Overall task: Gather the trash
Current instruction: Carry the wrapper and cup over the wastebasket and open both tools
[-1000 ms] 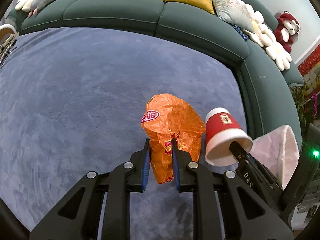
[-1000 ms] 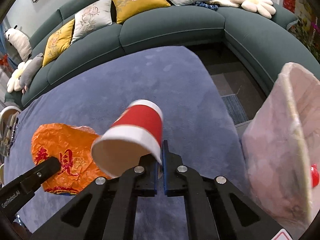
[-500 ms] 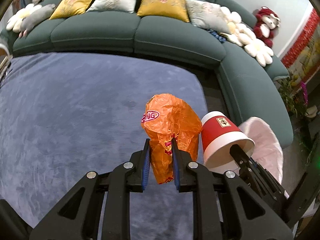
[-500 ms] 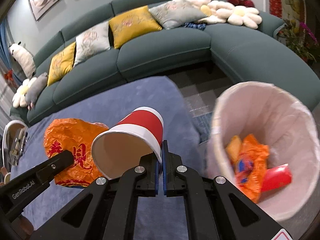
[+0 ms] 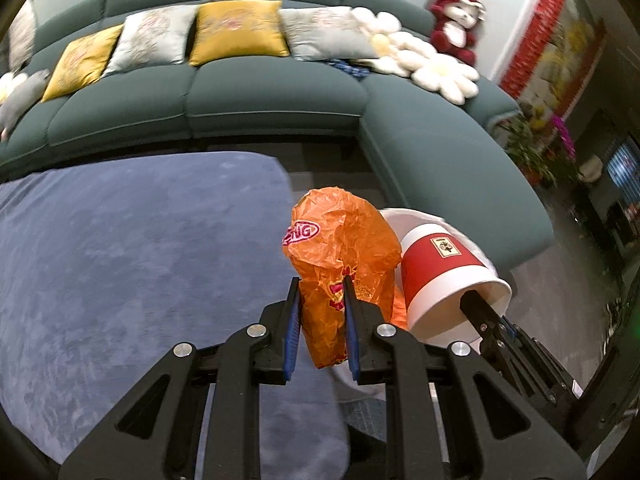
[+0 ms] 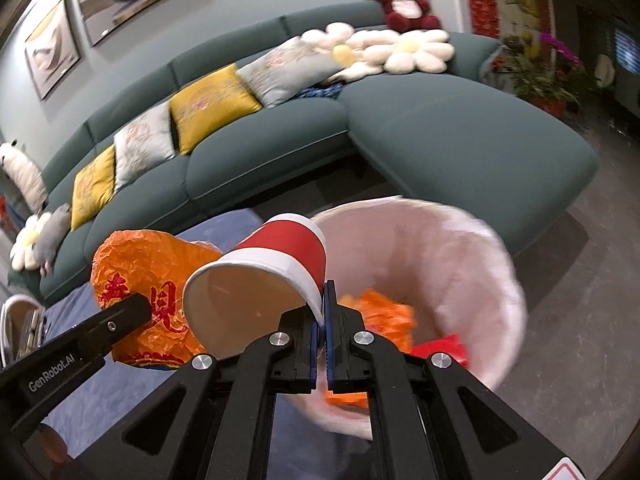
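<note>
Pinching the rim wall of a red paper cup [image 6: 276, 272], the right claw [image 6: 322, 334] has its jaws pressed nearly flat together on that thin edge, with the cup's open mouth turned back toward the camera. Beside it, the left claw [image 5: 320, 322] is clamped narrow on the lower part of a crumpled orange plastic bag [image 5: 340, 256], which stands up above the pads. Both pieces hang in the air, just beside each other, at the near edge of a white-lined trash bin [image 6: 460, 256] that already holds orange wrappers and something red. I would worry about the cup: it is held by a sliver of rim and sits over the bin's near lip, so let go now it could strike the edge and roll out onto the floor. The bag is light and springy, and might cling to a pad or drift aside instead of dropping in. Underneath lies a blue-grey carpet [image 5: 132, 248] that ends just short of the bin, then dark tiled floor. A curved green sofa [image 6: 440, 136] with yellow and grey cushions wraps the room.
</note>
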Motion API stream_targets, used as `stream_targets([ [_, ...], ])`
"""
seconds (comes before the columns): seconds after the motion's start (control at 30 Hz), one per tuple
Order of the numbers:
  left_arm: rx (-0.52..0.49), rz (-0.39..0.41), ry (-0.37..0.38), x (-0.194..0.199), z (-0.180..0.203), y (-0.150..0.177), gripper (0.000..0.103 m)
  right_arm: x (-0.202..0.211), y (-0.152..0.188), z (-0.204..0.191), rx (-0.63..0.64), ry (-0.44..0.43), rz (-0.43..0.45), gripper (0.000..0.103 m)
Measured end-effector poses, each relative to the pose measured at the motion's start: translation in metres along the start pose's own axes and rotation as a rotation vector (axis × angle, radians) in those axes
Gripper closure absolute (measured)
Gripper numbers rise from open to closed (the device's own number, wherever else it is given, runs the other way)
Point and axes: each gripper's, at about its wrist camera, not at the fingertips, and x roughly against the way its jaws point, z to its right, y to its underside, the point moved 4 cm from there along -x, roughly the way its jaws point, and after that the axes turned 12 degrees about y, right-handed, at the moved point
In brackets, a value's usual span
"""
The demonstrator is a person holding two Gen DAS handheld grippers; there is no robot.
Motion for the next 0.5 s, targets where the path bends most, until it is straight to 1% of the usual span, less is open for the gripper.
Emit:
stream_targets([
  [0.13,-0.051,-0.013,0.031,-0.011,0.034,0.000,0.084,0.002,-0.005,0.035,-0.045,0.031,0.009,0.100],
  [0.23,-0.086,-0.022,0.046,-0.018,0.053,0.002,0.084,0.003,-0.006,0.062,-0.081,0.055,0.014,0.100],
  [0.4,-0.131,-0.050,0.077,-0.033,0.080,0.006,0.084,0.002,-0.006,0.089,-0.114,0.081,0.016,0.100],
  [0.5,-0.146,-0.062,0.079,-0.042,0.091,0.008,0.083,0.000,-0.005,0.102,-0.133,0.092,0.012,0.100],
])
